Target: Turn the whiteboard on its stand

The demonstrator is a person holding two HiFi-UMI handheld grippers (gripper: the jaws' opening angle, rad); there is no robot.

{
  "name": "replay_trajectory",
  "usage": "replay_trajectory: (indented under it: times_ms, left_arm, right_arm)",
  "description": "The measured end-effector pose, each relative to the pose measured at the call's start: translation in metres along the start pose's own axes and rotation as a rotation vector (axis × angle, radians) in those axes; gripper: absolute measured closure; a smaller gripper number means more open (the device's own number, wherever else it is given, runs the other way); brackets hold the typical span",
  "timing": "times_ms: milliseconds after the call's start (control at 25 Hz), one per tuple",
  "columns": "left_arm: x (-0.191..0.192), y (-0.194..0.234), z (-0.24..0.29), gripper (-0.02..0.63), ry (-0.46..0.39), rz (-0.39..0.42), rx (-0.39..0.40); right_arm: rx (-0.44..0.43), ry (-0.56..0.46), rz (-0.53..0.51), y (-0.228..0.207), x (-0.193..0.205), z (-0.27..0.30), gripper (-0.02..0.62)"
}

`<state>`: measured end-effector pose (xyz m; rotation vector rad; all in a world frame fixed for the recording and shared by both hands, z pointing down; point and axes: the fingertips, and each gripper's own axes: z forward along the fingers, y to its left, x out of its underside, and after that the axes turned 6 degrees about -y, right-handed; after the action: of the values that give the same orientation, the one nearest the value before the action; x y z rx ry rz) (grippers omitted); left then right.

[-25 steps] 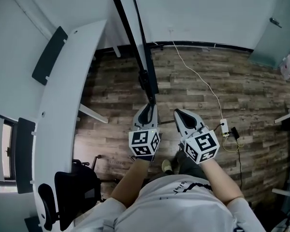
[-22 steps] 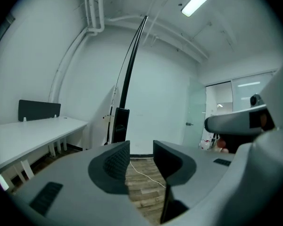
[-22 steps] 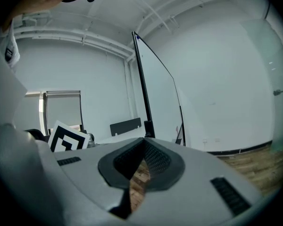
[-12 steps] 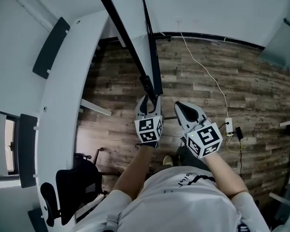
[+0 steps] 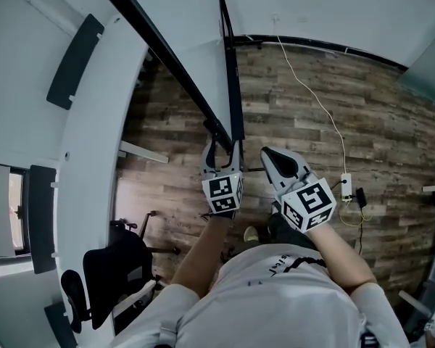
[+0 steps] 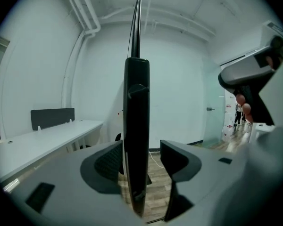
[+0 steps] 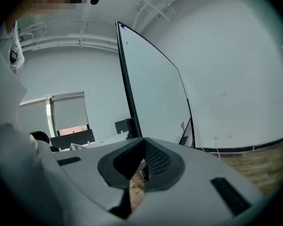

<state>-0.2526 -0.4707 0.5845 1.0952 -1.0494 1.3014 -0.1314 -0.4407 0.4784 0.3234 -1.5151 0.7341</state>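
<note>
The whiteboard [image 5: 192, 42] stands edge-on in front of me, white with a black frame [image 5: 159, 53]. In the left gripper view its black side frame [image 6: 137, 126] rises between the jaws. My left gripper [image 5: 222, 149] [image 6: 142, 157] straddles that frame and its jaws are opening; the right pad stands apart from the frame and the left pad lies close beside it. My right gripper [image 5: 272, 158] [image 7: 142, 147] hangs just to the right of the frame, shut and empty. In the right gripper view the whiteboard [image 7: 155, 93] shows as a broad white face.
A long white desk [image 5: 87, 158] with dark partitions [image 5: 72, 60] runs along the left. A black office chair [image 5: 109, 281] is at lower left. A power strip [image 5: 346, 187] with a white cable lies on the wood floor [image 5: 290, 114] to the right.
The board's top edge has swung round to slant towards the upper left. The left gripper's jaws have spread apart around the frame. The right gripper has hardly moved.
</note>
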Motion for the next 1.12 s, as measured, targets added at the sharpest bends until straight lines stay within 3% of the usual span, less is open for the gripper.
replay_trajectory:
  times_ms: [320,480,920,1120]
  left_arm:
    - [0.008,0.01,0.033,0.37,0.05,-0.007,-0.025]
    - [0.014,0.015,0.04,0.413,0.08,0.001,-0.031]
    - [0.018,0.014,0.025,0.416,0.075,-0.003,-0.017]
    - [0.022,-0.002,0.011,0.416,0.072,-0.005,0.027]
  right_arm:
    - [-0.026,0.011,0.004,-0.01,-0.002,0.011,0.583]
    - [-0.022,0.011,0.006,-0.012,-0.001,0.01,0.583]
    - [0.023,-0.009,-0.003,0.003,-0.001,-0.009,0.583]
    - [0.064,-0.027,-0.012,0.013,-0.002,-0.026,0.583]
